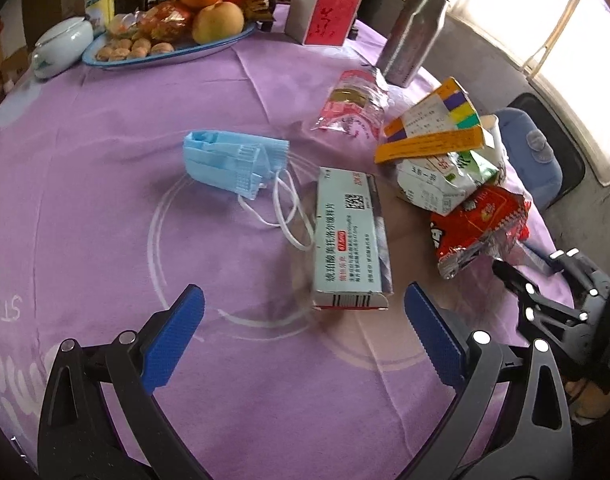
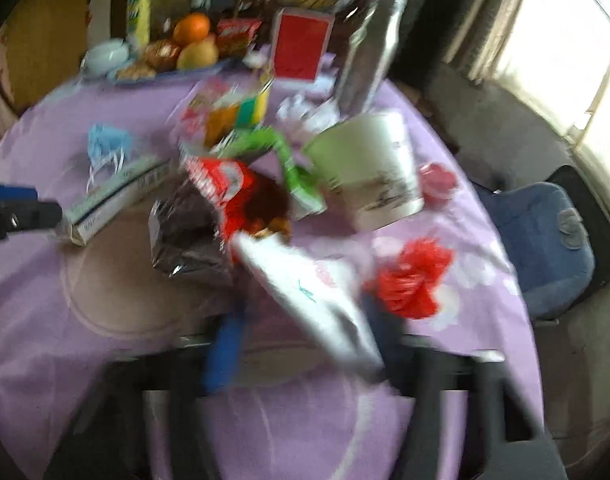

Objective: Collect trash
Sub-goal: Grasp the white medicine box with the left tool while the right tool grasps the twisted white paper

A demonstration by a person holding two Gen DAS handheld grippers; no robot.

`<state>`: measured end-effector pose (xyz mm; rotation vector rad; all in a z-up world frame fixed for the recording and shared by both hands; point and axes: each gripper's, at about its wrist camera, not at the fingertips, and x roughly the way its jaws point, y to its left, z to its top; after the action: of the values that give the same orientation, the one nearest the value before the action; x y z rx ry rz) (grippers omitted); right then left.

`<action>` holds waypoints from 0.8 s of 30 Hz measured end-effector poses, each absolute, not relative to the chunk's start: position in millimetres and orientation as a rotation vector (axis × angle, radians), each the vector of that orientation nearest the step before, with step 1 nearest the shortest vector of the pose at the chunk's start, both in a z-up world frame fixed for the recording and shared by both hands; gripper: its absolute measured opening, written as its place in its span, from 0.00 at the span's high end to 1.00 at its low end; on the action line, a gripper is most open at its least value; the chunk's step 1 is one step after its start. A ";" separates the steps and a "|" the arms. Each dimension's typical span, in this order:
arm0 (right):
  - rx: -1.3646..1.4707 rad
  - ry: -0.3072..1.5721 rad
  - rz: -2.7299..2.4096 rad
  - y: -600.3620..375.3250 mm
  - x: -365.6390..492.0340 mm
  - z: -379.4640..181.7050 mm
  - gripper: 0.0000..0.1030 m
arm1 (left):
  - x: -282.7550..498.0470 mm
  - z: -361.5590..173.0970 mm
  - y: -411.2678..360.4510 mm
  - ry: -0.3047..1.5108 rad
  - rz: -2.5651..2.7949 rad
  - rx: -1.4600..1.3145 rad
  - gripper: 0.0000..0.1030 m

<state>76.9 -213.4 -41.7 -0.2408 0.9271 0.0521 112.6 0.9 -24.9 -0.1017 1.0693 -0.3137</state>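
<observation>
Trash lies on a purple tablecloth (image 1: 105, 184). A pale medicine box (image 1: 347, 240) lies just ahead of my open left gripper (image 1: 305, 312), between its blue pads. A blue face mask (image 1: 233, 162) lies beyond it to the left. Further right are a red snack wrapper (image 1: 477, 228), a green-white carton (image 1: 445, 180), an orange box (image 1: 433, 124) and a clear packet (image 1: 353, 108). In the blurred right wrist view, my right gripper (image 2: 305, 344) sits around a white packet (image 2: 313, 300); its grip is unclear. A paper cup (image 2: 369, 172) and red crumpled plastic (image 2: 413, 280) lie beyond.
A fruit tray (image 1: 165, 54), a teapot (image 1: 61, 46), a red-and-grey box (image 1: 325, 8) and a steel flask (image 1: 417, 28) stand at the far side. A blue chair cushion (image 1: 533, 156) sits off the table's right edge.
</observation>
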 end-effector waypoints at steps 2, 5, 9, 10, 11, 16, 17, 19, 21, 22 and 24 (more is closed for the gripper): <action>-0.198 0.946 0.076 -213.6 78.7 -43.8 0.97 | 114.1 -25.0 3.7 1.069 -0.306 -0.112 0.07; -0.105 0.889 0.110 -218.5 62.2 -32.5 0.97 | 114.3 -21.8 7.8 1.054 -0.304 -0.131 0.07; 0.119 0.799 0.121 -243.5 22.8 -16.5 0.97 | 112.4 -17.9 8.3 1.040 -0.306 -0.140 0.07; 0.168 0.786 0.125 -249.8 13.5 -15.4 0.97 | 112.4 -17.8 8.0 1.039 -0.306 -0.140 0.07; 0.207 0.773 0.129 -255.0 2.9 -15.8 0.97 | 112.2 -17.7 7.5 1.038 -0.308 -0.142 0.07; 0.346 0.746 0.168 -270.1 -46.3 -28.7 0.94 | 110.5 -22.8 -2.8 1.056 -0.384 -0.160 0.07; 0.359 0.750 0.169 -271.4 -52.1 -32.8 0.94 | 109.5 -24.8 -7.1 1.061 -0.402 -0.157 0.07; 0.381 0.760 0.170 -273.1 -60.8 -40.8 0.94 | 108.3 -30.7 -18.8 1.071 -0.432 -0.117 0.12; 0.398 0.774 0.183 -272.2 -64.4 -46.7 0.94 | 110.3 -38.2 -27.9 1.078 -0.425 -0.083 0.18; 0.400 0.777 0.186 -270.5 -66.4 -48.5 0.94 | 113.1 -42.1 -30.4 1.085 -0.415 -0.079 0.20; 0.410 0.773 0.198 -268.9 -69.1 -50.4 0.94 | 118.9 -45.8 -32.5 1.081 -0.403 -0.095 0.21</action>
<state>-69.1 -268.9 -50.4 0.4104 0.7728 0.1982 118.9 -32.5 -45.8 -0.0952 1.0809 -0.4030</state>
